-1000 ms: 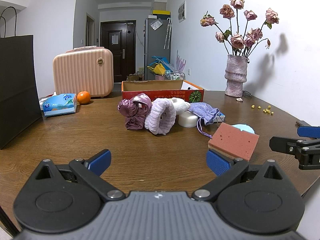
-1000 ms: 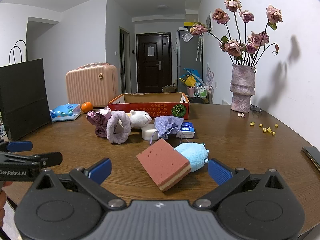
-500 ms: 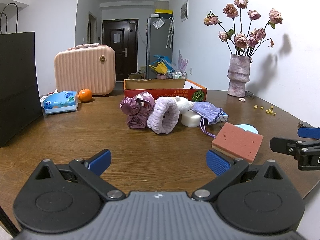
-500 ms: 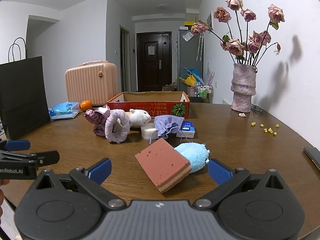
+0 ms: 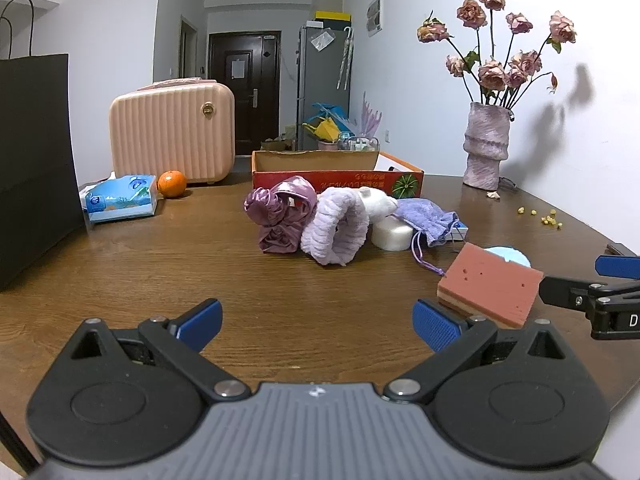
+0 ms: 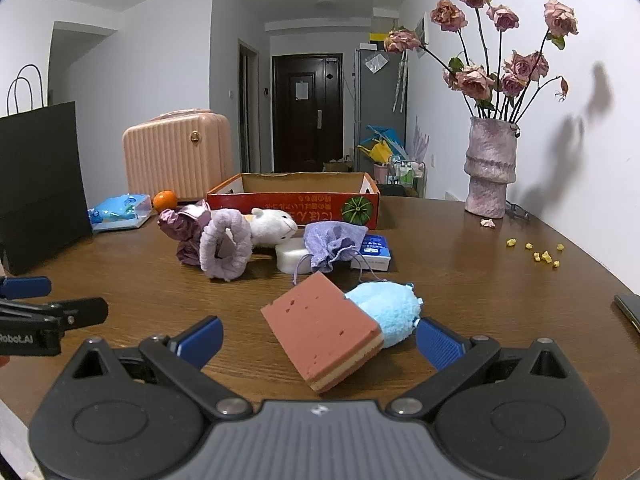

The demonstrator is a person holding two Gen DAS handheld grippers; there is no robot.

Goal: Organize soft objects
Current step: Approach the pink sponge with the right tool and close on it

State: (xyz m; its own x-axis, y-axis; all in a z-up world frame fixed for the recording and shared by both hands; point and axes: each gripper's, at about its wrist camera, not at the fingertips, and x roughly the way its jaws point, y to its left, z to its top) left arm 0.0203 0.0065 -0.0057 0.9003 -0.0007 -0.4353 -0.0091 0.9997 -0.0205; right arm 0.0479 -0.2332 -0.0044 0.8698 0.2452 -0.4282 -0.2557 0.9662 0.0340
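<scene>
Brown desk (image 5: 160,264): both tongs, left (image 5: 318,322) and right (image 6: 319,338), low, level, spread wide, empty. Blue plush (image 6: 386,310) behind sponge (image 6: 324,330), fully visible only from right.

"Robot.AI" on the left gripper (image 6: 38,330); box print unreadable

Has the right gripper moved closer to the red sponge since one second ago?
Yes, slightly. In the right wrist view the red sponge sits lower, nearer the open right gripper, while the vase barely shifts.

One sponge (image 6: 323,330), one blue puff (image 6: 387,309), two purple scrunchies (image 6: 224,247), one plush toy (image 6: 272,227), one pouch (image 6: 332,245), one cardboard box (image 6: 296,200), one orange (image 6: 165,199)
</scene>
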